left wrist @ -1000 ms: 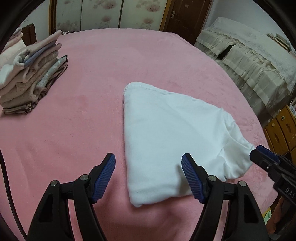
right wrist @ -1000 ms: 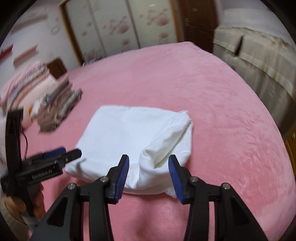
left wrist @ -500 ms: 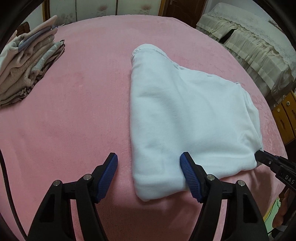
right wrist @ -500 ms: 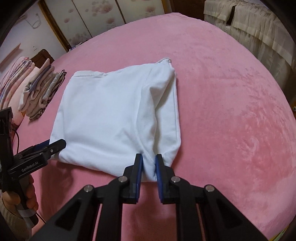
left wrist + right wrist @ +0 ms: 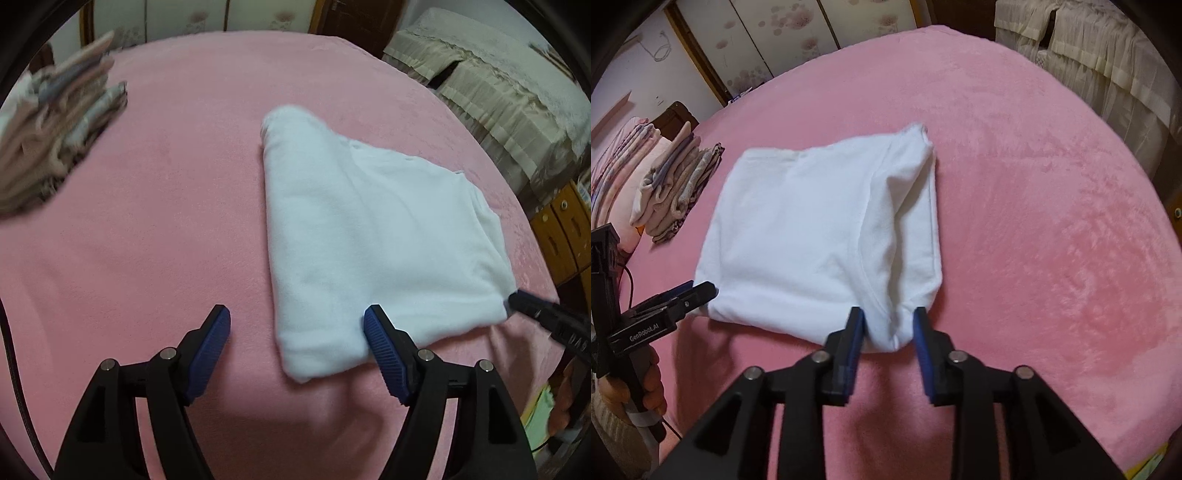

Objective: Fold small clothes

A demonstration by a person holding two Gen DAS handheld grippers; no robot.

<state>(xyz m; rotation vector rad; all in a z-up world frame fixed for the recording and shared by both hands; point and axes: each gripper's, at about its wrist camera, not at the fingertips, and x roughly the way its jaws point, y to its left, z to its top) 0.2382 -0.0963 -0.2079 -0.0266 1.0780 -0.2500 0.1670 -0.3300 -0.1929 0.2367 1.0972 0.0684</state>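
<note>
A folded white garment (image 5: 369, 236) lies flat on the pink bed cover (image 5: 155, 229); it also shows in the right wrist view (image 5: 812, 236). My left gripper (image 5: 297, 325) is open, its right finger against the garment's near left corner, its left finger on bare cover. My right gripper (image 5: 889, 321) is open, its fingers either side of the garment's near right corner, not pinching it. The right gripper's tip (image 5: 524, 301) shows at the garment's right edge in the left wrist view. The left gripper (image 5: 690, 291) shows at the garment's left corner in the right wrist view.
A stack of folded clothes (image 5: 676, 184) sits at the bed's far left, also in the left wrist view (image 5: 55, 129). Beyond it lies striped bedding (image 5: 613, 177). A cream-covered sofa (image 5: 498, 92) and wooden drawers (image 5: 561, 236) stand off the right side. Wardrobe doors (image 5: 775, 33) are behind.
My right gripper was shut on the garment's near right corner half a second ago and has opened, letting it go. The garment now rests flat. The left gripper stayed open.
</note>
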